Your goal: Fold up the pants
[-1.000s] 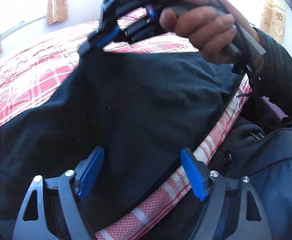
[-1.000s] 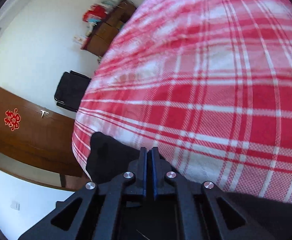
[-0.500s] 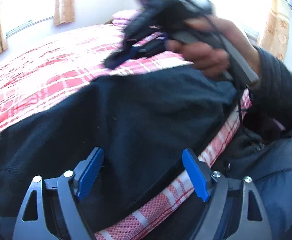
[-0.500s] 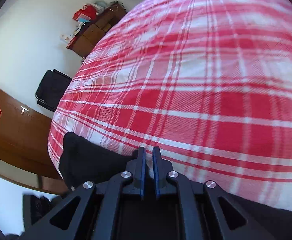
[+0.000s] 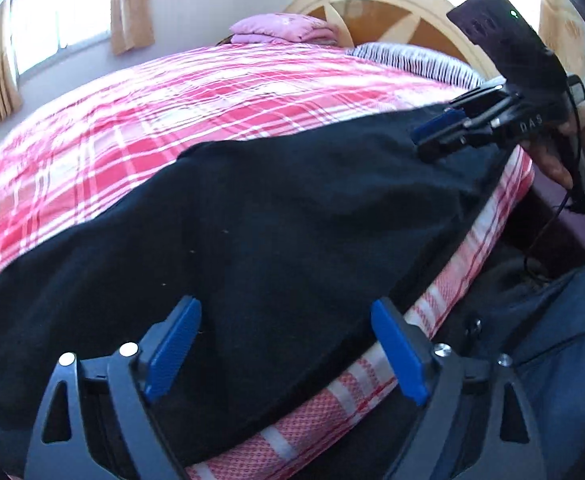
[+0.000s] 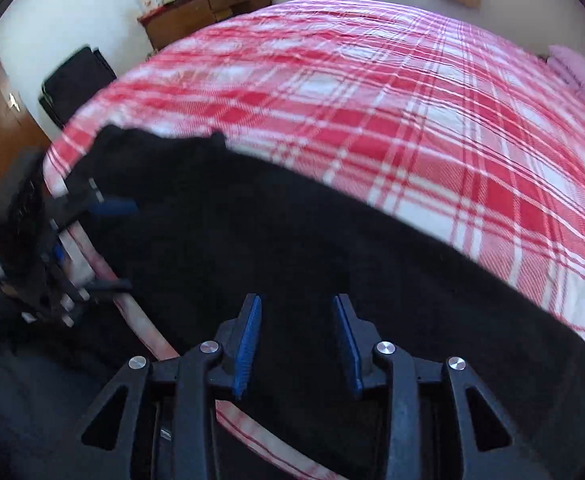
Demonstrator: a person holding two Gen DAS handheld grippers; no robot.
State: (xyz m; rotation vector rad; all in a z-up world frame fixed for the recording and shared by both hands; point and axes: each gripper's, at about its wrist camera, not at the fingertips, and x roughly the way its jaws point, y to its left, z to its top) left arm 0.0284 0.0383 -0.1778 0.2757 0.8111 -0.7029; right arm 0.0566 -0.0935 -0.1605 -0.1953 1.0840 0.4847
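Black pants [image 5: 276, 232] lie on the plaid bed [image 5: 140, 128]. The left claw [image 5: 288, 348] and the right claw [image 6: 298, 340], marked "DAS", both gape, released, above them.

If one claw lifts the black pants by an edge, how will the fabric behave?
The black pants lie flat and follow the bedspread, so they are probably floppy and would drape from one claw. The cloth looks matte and soft, so likely not slippery. The open left claw alone would likely leave most trailing.
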